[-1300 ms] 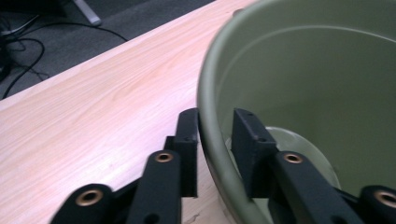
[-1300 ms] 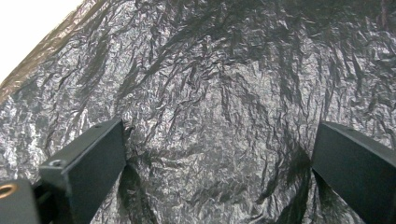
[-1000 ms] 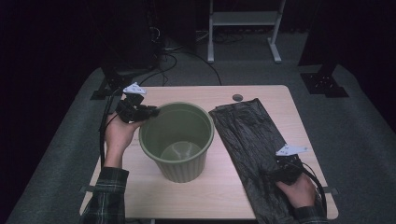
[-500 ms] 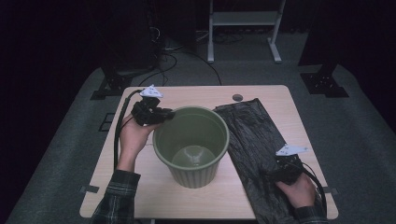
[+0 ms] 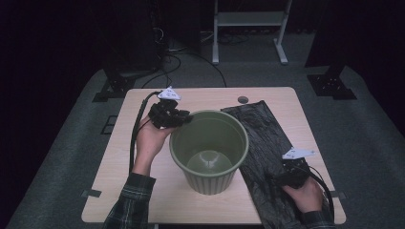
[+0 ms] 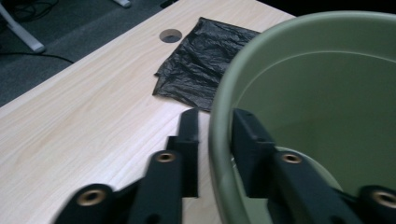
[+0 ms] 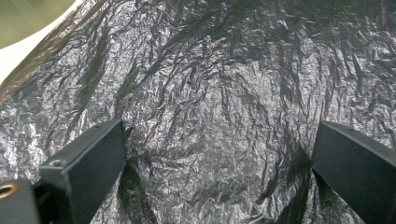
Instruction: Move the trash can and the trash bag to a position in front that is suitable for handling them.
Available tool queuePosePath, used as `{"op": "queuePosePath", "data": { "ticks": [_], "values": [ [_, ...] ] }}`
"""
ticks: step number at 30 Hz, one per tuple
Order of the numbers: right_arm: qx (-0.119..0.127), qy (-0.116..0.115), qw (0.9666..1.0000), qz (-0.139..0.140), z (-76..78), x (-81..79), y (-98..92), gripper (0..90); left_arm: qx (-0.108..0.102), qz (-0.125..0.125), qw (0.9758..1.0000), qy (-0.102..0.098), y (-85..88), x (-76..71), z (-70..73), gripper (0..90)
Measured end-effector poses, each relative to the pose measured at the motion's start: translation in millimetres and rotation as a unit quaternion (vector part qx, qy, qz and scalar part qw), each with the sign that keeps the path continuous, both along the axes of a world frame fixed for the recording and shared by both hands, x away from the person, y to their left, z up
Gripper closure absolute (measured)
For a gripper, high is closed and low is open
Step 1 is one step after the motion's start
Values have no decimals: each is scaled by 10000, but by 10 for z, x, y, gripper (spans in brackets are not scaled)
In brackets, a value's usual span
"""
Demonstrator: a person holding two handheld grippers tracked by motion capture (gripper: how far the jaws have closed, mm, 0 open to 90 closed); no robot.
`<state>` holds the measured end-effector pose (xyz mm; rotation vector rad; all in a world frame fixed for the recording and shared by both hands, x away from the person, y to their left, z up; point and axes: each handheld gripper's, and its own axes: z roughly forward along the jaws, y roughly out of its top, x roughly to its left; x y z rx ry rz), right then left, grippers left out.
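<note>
An olive-green plastic bin [image 5: 210, 183] stands upright in the middle of the table, with nothing in it. My left gripper [image 5: 184, 118] is at its far-left rim. One jaw is outside and one inside the rim [image 6: 219, 140]. The jaws of the left gripper [image 6: 215, 116] have just been opening, and a small gap shows between the outer jaw and the rim. A crumpled black plastic bag [image 5: 260, 138] lies flat to the right of the bin. My right gripper [image 5: 277, 179] rests on the bag's near end. Its jaws stand wide open over the bag [image 7: 224, 84].
The pale wooden table [image 5: 143, 191] has a round cable hole [image 5: 243, 99] near its far edge. A white-legged frame [image 5: 248, 19] and dark stand feet [image 5: 332, 86] sit on the grey floor beyond. The bin's edge [image 7: 28, 18] shows at the right gripper view's top left.
The left hand and the bin have shifted to the right, toward the bag. The right hand has stayed in place on the bag.
</note>
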<state>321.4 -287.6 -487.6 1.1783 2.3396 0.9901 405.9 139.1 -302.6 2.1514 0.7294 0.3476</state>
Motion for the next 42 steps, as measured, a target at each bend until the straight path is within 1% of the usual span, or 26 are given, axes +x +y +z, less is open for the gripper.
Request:
{"op": "queuePosePath", "data": {
  "ticks": [1, 3, 4, 5, 6, 7, 8, 10, 11, 12, 14, 15, 18, 19, 20, 23, 25, 27, 28, 29, 30, 33, 35, 37, 41, 42],
  "values": [
    [0, 0, 10000, 0, 0, 0, 0, 23, -44, -1, 10000, 12, 18, 2, 10, 669],
    [0, 0, 10000, 0, 0, 0, 0, 23, -90, 68, 9999, -49, 53, -14, 40, 601],
    [0, -1, 10000, 0, 0, 0, 0, 23, -178, 57, 9998, -54, 85, -25, 61, 567],
    [0, -1, 10000, 0, 0, 0, 0, 23, -178, 57, 9998, -54, 85, -25, 61, 538],
    [0, -1, 10000, 0, 0, 0, 0, 23, -275, 81, 9996, -86, 128, -47, 92, 485],
    [0, 0, 10000, -1, 0, 0, 0, 23, -268, 117, 9995, -123, 152, -71, 109, 445],
    [1, -1, 10000, 0, 0, 0, 0, 23, -292, 146, 9994, -150, 174, -93, 125, 385],
    [0, -1, 10000, 0, 0, 0, 0, 23, -330, 159, 9992, -145, 197, -116, 140, 276],
    [0, -1, 10000, 0, 0, 0, 0, 23, -348, 182, 9991, -140, 219, -143, 155, 276],
    [0, -1, 10000, -1, 0, 0, 0, 23, -391, 274, 9987, -182, 266, -210, 184, 180],
    [1, 0, 10000, 1, 0, 0, 0, 23, -514, 293, 9980, -236, 320, -283, 212, 163],
    [0, -1, 10000, -1, 0, 0, 0, 23, -524, 323, 9978, -240, 343, -316, 224, 103],
    [-1, -1, 10000, -1, 0, 0, 0, 23, -488, 306, 9978, -335, 406, -430, 244, 65],
    [-1, -2, 10000, -1, 0, 0, 0, 23, -473, 333, 9979, -299, 426, -465, 236, 8],
    [-1, -1, 10000, -1, 0, 0, 0, 23, -427, 323, 9980, -328, 450, -501, 226, 0],
    [0, -1, 10000, -1, 0, 0, 0, 23, -429, 474, 9967, -501, 534, -633, 192, 0],
    [0, -1, 10000, -1, 0, 0, 0, 23, -454, 499, 9963, -529, 598, -710, 176, 0],
    [-1, -2, 10000, -1, 0, 0, 0, 23, -426, 503, 9963, -544, 651, -789, 156, 0],
    [-1, -2, 10000, -1, 0, 0, 0, 23, -426, 503, 9963, -544, 651, -789, 156, 0],
    [-1, -2, 10000, -1, 0, 0, 0, 23, -416, 550, 9959, -579, 695, -877, 127, 0],
    [-1, -2, 10000, -1, 0, 0, 0, 23, -413, 537, 9961, -563, 712, -918, 104, 0],
    [0, -1, 10000, -1, 0, 0, 0, 23, -335, 526, 9961, -616, 750, -1040, -1, 0],
    [0, -1, 10000, -1, 0, 0, 0, 23, -319, 496, 9966, -579, 770, -1101, -77, 0],
    [0, -1, 10000, -1, 0, 0, 0, 23, -298, 503, 9965, -593, 789, -1175, -182, 0],
    [-2, -1, 10000, -2, 0, 0, 0, 23, -242, 490, 9968, -576, 805, -1254, -368, 0],
    [-2, -2, 10000, -2, 0, 0, 0, 23, -210, 507, 9966, -621, 805, -1271, -416, 0]
  ]
}}
